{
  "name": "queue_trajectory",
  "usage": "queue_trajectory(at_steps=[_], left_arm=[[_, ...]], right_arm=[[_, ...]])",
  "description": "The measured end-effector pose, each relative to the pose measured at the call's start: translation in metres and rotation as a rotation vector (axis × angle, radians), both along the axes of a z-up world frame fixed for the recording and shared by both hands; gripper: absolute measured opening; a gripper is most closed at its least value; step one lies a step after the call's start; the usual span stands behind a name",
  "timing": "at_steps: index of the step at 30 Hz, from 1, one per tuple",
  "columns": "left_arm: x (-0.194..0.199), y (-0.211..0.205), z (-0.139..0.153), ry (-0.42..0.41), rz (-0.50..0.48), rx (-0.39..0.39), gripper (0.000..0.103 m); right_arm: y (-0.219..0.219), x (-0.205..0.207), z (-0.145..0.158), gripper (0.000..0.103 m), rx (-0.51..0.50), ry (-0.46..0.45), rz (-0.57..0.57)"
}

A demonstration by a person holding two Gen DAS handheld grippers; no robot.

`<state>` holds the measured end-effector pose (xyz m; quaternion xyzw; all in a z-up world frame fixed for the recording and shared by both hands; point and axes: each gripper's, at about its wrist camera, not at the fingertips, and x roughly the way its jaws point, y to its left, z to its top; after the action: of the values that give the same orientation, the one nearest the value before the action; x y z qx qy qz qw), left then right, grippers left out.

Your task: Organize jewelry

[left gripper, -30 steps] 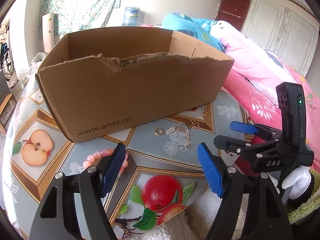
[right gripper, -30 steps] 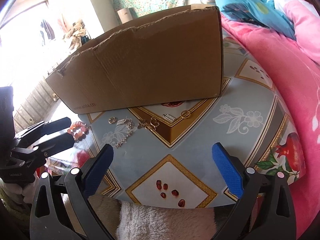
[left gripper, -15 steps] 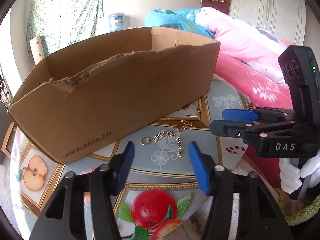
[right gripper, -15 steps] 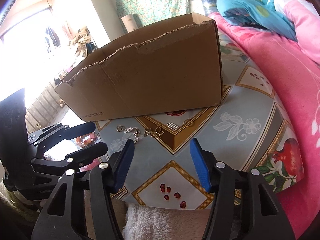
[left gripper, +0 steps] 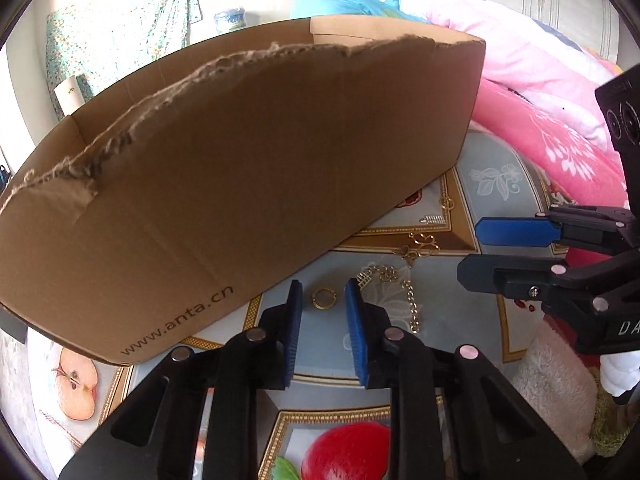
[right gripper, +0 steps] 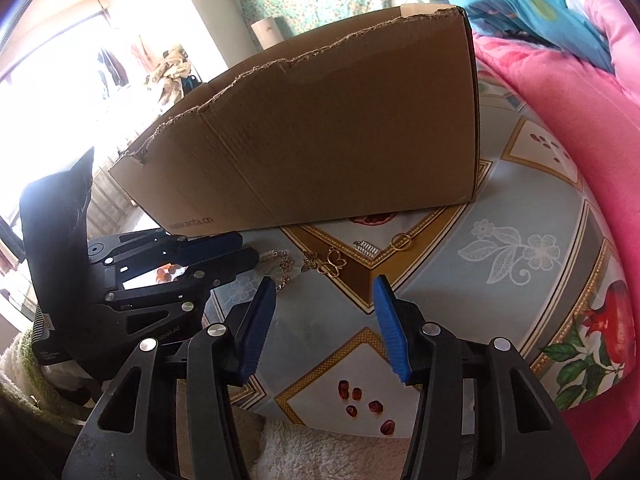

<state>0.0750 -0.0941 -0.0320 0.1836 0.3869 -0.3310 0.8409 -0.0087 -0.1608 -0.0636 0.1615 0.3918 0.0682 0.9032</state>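
So I've got my left hand-held gripper [left gripper: 322, 306] lined up on the small gold ring [left gripper: 323, 297] lying flat on the desk [left gripper: 492, 184] with the fruit-pattern cover, right in front of the big brown cardboard box [left gripper: 240, 184]. The blue pads [left gripper: 295, 312] sit either side of the ring with only a narrow gap, nothing pinched yet as far as I can tell.

My right hand-held gripper [right gripper: 324, 320] hangs wider open over the desk edge, holding nothing, with the gold butterfly-shaped charm [right gripper: 330, 264] and another gold ring [right gripper: 401, 241] a bit ahead of it.

A thin ring lying flat is annoying, in my opinion. The way I'd go about it: get the pad tips right down on the cover, keep them level, and close slowly so the ring tips up between them instead of skidding away. The pale gold chain [left gripper: 404, 292] is just beside the right pad, so I'd watch not to snag a link along with it. Once it's held, lift straight up and clear the torn front wall of the box before letting go inside, assuming the box is where it all goes.
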Motion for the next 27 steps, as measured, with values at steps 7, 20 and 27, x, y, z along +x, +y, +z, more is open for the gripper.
queue_trajectory(at_steps=[7,20,27], left_arm=[[0.007,-0.006,0.003,0.023,0.028,0.002,0.019],[-0.001,0.004,0.003,0.034,0.055,-0.003,0.011],[-0.011,0.008,0.003,0.028,0.057,-0.008,0.011]], right_arm=[[0.000,0.005,0.000,0.048,0.006,0.004,-0.004],[-0.007,0.004,0.008,0.048,-0.004,-0.018,-0.019],[-0.008,-0.010,0.013,0.048,-0.060,-0.033,-0.017]])
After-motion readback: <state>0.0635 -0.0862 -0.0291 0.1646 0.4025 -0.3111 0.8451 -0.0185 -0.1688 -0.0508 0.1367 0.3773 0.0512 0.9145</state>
